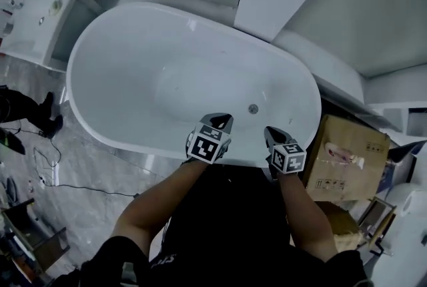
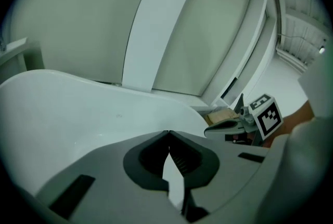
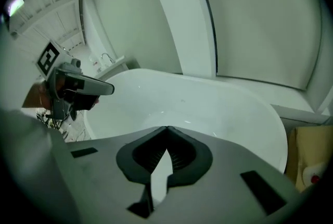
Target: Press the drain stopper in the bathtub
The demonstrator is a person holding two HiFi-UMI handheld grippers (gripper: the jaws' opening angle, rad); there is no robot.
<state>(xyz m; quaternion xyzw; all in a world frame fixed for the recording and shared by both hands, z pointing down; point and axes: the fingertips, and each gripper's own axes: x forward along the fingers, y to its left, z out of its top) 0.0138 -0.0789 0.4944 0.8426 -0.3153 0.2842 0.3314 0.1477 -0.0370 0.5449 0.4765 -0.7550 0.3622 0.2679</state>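
While they are held side by side over the near rim of a white oval freestanding bathtub [image 1: 127,72], the left gripper [image 1: 219,120] and right gripper [image 1: 269,133] are each shown with the claw pressed together at the tips, nothing pinched. Just beyond and between them, untouched, a small round metal drain stopper [image 1: 253,108] is set in the tub's inner surface. A brown cardboard box [image 1: 347,152] is placed outside, at right.

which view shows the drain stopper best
The head view: the drain stopper shows as a small round disc on the bathtub floor. Neither gripper view shows it: the left sees only the bathtub's rim, the right its inside wall.
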